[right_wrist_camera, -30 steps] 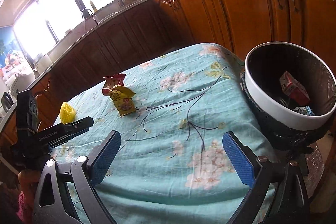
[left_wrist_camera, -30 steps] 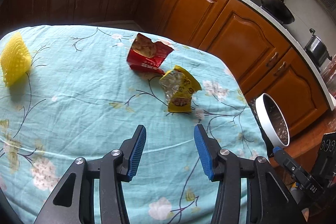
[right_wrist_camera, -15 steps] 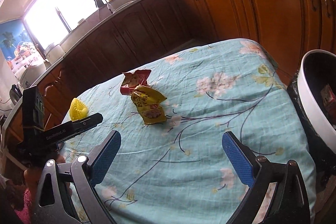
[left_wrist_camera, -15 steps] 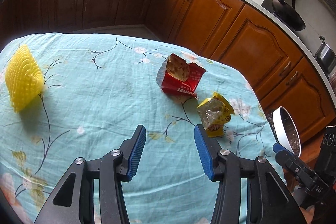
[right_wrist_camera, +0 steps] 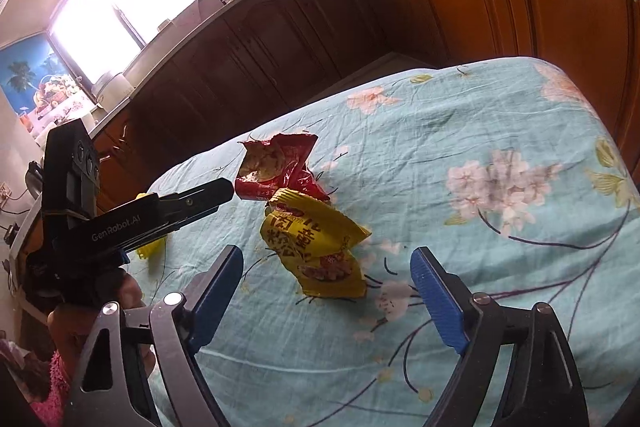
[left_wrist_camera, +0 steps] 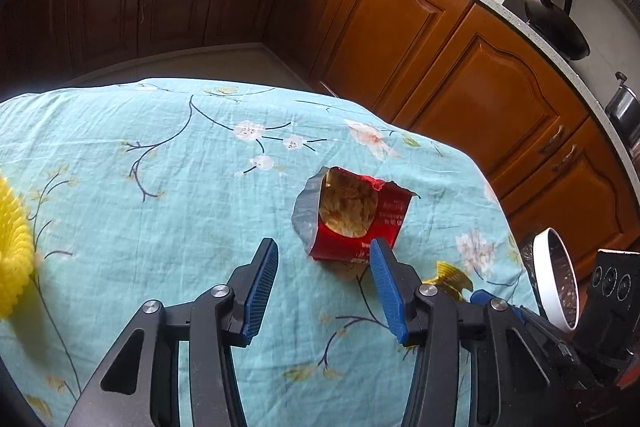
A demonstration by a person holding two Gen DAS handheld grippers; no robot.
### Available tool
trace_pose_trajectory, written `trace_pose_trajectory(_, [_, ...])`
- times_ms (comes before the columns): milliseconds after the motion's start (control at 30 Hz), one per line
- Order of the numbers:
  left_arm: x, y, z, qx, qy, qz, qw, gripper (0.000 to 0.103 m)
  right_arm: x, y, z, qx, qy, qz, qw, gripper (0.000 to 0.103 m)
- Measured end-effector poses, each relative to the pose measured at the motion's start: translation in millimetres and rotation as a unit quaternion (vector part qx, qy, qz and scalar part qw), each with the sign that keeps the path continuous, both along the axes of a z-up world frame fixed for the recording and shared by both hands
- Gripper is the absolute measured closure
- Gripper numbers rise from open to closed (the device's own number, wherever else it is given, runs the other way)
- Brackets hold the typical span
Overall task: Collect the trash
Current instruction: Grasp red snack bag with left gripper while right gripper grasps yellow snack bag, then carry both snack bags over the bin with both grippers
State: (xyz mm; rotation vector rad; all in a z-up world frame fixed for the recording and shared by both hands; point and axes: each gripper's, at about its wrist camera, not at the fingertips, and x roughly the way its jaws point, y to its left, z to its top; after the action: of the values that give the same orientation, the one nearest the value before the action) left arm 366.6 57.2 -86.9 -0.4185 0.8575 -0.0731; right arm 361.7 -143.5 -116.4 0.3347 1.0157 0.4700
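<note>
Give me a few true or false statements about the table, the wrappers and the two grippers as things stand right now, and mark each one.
1. The red snack bag lies torn open on the tablecloth. True.
2. The left gripper is clamped on the red snack bag. False: its jaws stand apart and empty, the bag just ahead of them.
3. The yellow wrapper lies ahead of the right gripper, whose jaws hold nothing. True; they have just been closing.
4. The yellow wrapper is already in the bin. False: it lies on the tablecloth, beside the red bag.
5. The tablecloth is plain white. False: it is light blue with flowers.
</note>
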Motion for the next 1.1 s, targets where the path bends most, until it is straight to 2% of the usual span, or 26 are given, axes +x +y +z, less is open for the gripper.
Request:
trace_pose_trajectory(100, [18, -2, -8, -0.005, 0.007, -0.011, 0.9999, 0.057, 9, 4, -9, -0.003, 0.01, 0.0, 1.0, 0.031])
trace_pose_trajectory(133, [23, -3, -11, -0.007, 0.012, -0.013, 0.9998, 0.057, 12, 3, -12, -0.001, 0.015, 0.001, 1.0, 0.039])
trace_pose_trajectory(167, [27, -3, -14, -0.012, 0.017, -0.016, 0.9997, 0.062, 14, 2, -13, 0.005, 0.018, 0.002, 1.0, 0.05])
trace_pose_trajectory(200, [31, -4, -17, -0.017, 0.019, -0.02, 0.9995, 0.067, 15, 2, -15, 0.014, 0.021, 0.005, 1.0, 0.053])
trace_pose_trajectory(233, [34, -6, -18, -0.021, 0.019, -0.027, 0.9992, 0.079, 16, 2, -14, 0.017, 0.021, 0.007, 1.0, 0.053])
trace_pose_trajectory(333, [32, -14, -15, -0.011, 0.007, -0.036, 0.9993, 0.092, 10, 1, -7, 0.001, 0.008, 0.007, 1.0, 0.059])
trace_pose_trajectory(367, [30, -16, -13, -0.01, 0.004, -0.039, 0.9992, 0.096, 7, -1, -5, 0.0, 0.004, 0.006, 1.0, 0.06])
trace_pose_trajectory(567, [2, -30, 1, -0.017, -0.019, -0.045, 0.9987, 0.102, -21, -31, 15, 0.011, -0.013, -0.017, 1.0, 0.061])
trace_pose_trajectory(800, [-38, -56, 11, -0.029, -0.039, -0.06, 0.997, 0.103, -62, -76, 39, 0.013, -0.035, -0.052, 0.998, 0.061])
trace_pose_trajectory(1033, [-68, -101, 27, -0.059, -0.05, -0.117, 0.9901, 0.103, -93, -111, 53, 0.017, -0.046, -0.089, 0.995, 0.061])
trace_pose_trajectory(1100, [-72, -114, 30, -0.058, -0.053, -0.133, 0.9881, 0.103, -106, -123, 57, 0.012, -0.051, -0.102, 0.993, 0.061])
